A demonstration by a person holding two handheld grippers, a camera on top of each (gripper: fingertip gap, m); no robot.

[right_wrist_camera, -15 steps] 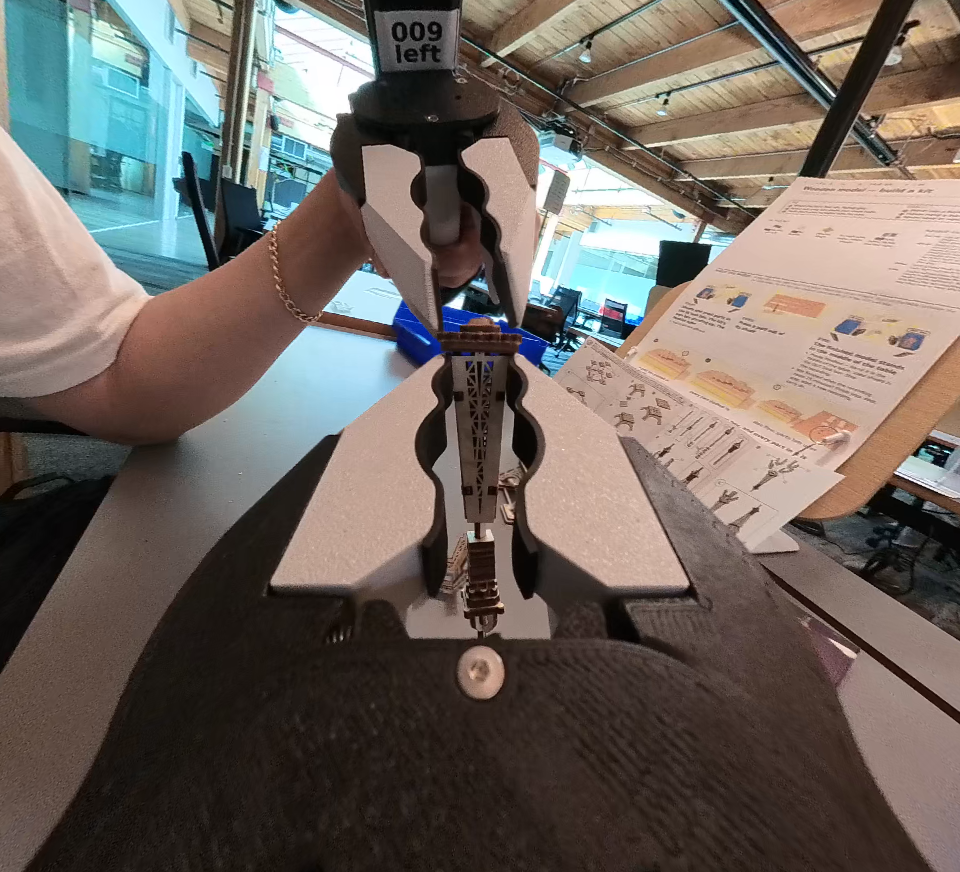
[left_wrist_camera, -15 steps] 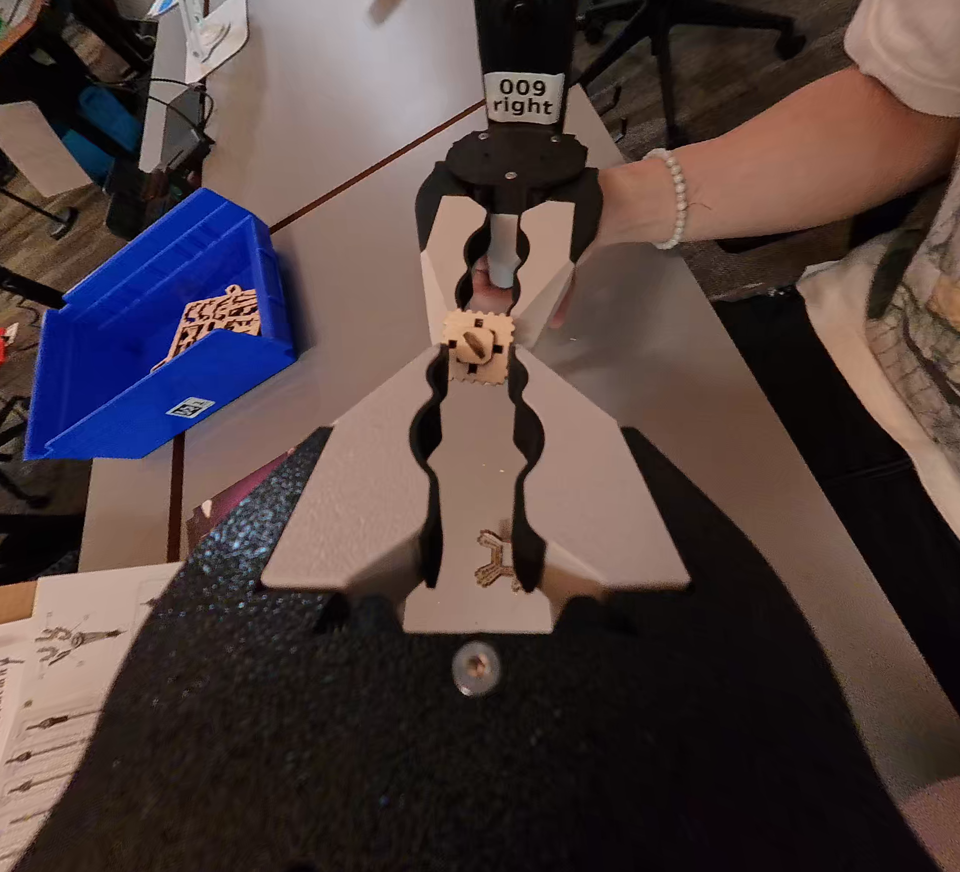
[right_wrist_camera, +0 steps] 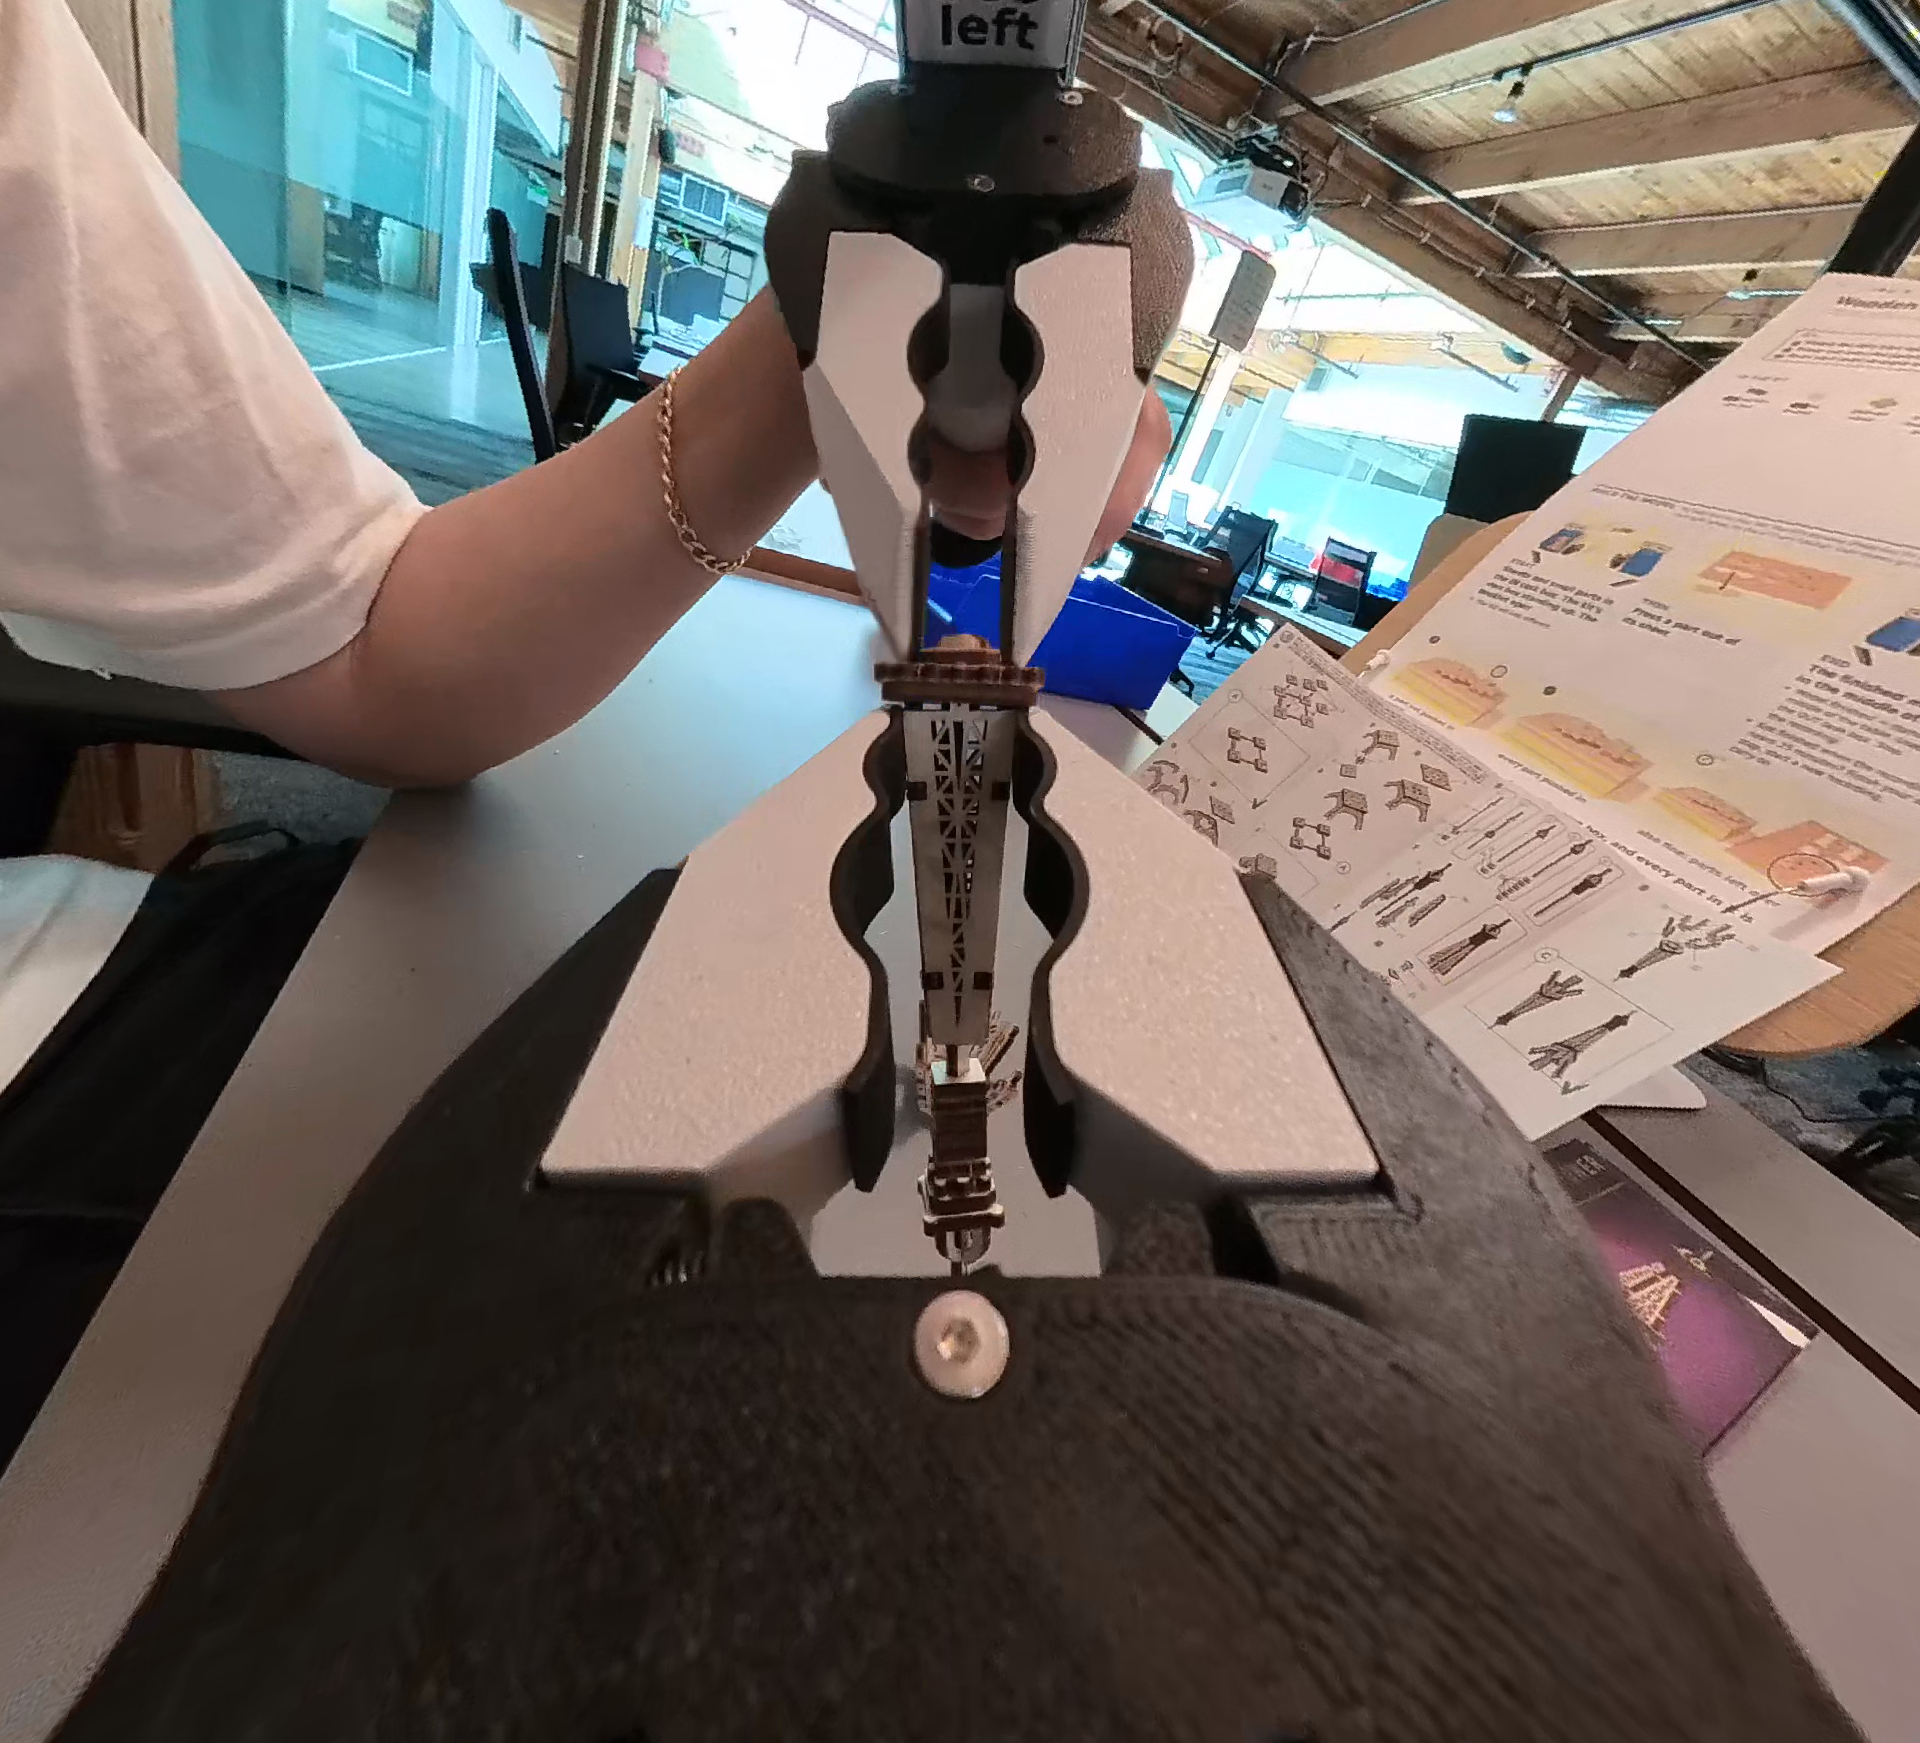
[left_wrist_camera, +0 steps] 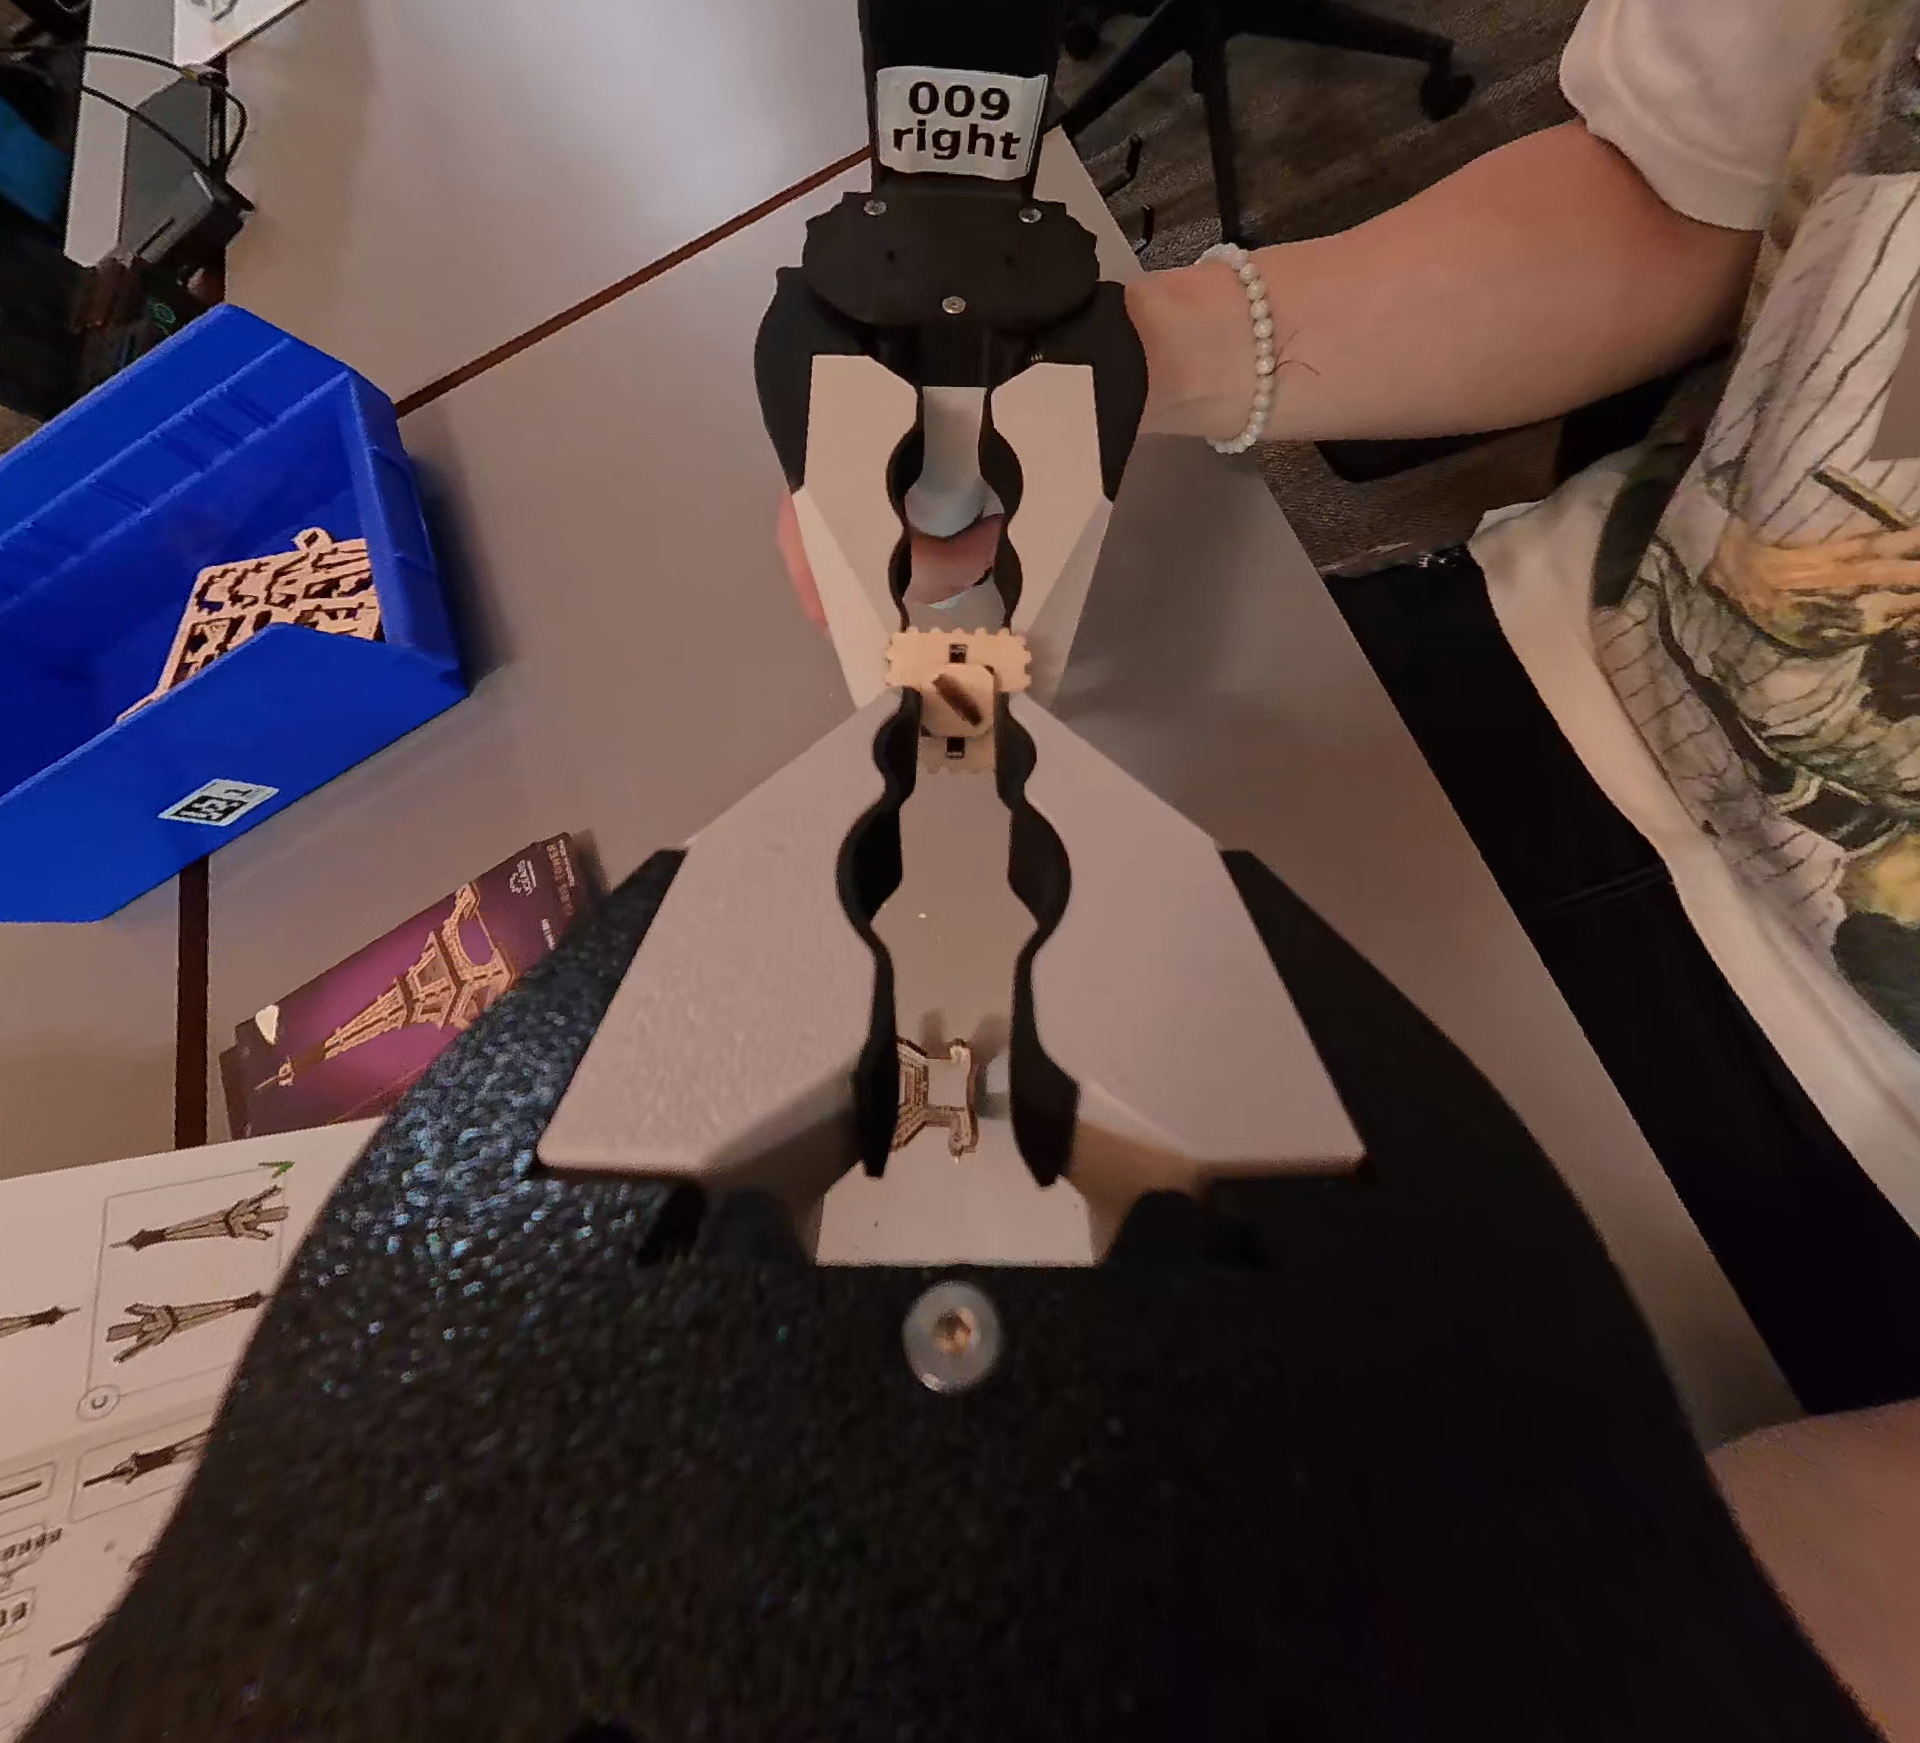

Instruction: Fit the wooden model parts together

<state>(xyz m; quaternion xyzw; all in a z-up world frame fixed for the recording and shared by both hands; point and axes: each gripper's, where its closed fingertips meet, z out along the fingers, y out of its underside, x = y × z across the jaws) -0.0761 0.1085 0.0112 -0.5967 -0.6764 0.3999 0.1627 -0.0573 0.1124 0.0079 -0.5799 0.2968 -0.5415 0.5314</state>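
Observation:
My left gripper (left_wrist_camera: 956,717) is shut on a small square wooden platform (left_wrist_camera: 956,659) with toothed edges and a slotted round peg. My right gripper (right_wrist_camera: 961,717) is shut on a slim wooden lattice tower (right_wrist_camera: 956,862) that lies along its fingers, spire toward the camera. The two grippers meet tip to tip above the table. The platform (right_wrist_camera: 956,677) sits flat against the tower's wide end. The right gripper also shows in the left wrist view (left_wrist_camera: 956,644), and the left gripper in the right wrist view (right_wrist_camera: 961,644). A wooden leg piece (left_wrist_camera: 935,1111) lies on the table below.
A blue bin (left_wrist_camera: 208,758) at the left holds a cut wooden sheet (left_wrist_camera: 281,613). A purple box (left_wrist_camera: 416,966) and an instruction sheet (left_wrist_camera: 125,1330) lie near me. More instruction sheets (right_wrist_camera: 1455,862) lean on a stand at the right. The grey table (left_wrist_camera: 623,446) ends at the right. My two grippers' fingertips are within a few centimetres of each other.
The left gripper has straightened into line with the right one. The left wrist view has shifted, showing more of the purple box and the leg piece. Both grips are unchanged.

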